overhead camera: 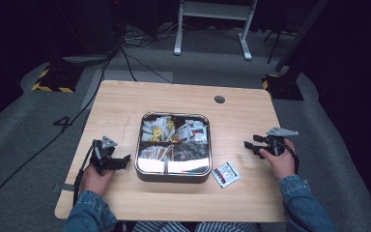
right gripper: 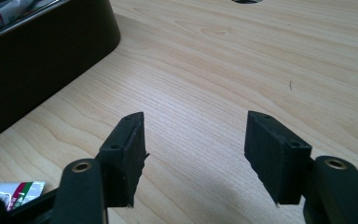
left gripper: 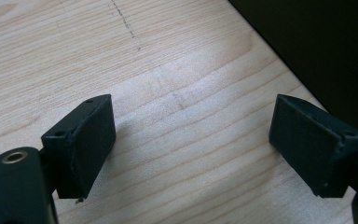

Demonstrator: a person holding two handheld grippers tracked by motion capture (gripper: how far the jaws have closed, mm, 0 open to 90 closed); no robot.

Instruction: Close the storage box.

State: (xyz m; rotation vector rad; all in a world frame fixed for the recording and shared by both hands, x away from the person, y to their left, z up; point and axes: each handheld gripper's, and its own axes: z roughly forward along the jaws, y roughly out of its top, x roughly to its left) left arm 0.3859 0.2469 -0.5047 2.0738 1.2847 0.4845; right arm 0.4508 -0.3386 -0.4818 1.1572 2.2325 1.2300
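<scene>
high view: a small white sachet with red print [overhead camera: 225,174] lies on the light wooden table [overhead camera: 125,104], just beside the square metal tray of sachets [overhead camera: 142,169]. left gripper view: left hand-held gripper [left gripper: 191,144] gapes, empty. right gripper view: right hand-held gripper [right gripper: 196,156] gapes, empty; likely between picks, so next it must swing over that sachet [right gripper: 9,191].

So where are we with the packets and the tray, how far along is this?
Done: one packet lies on the table, just right of the divided tray. In hand: nothing; the left gripper and right gripper both stand open over bare wood, either side of the tray. Left: the tray's compartments are full of packets, so if they are being taken out, most of the job remains.
</scene>
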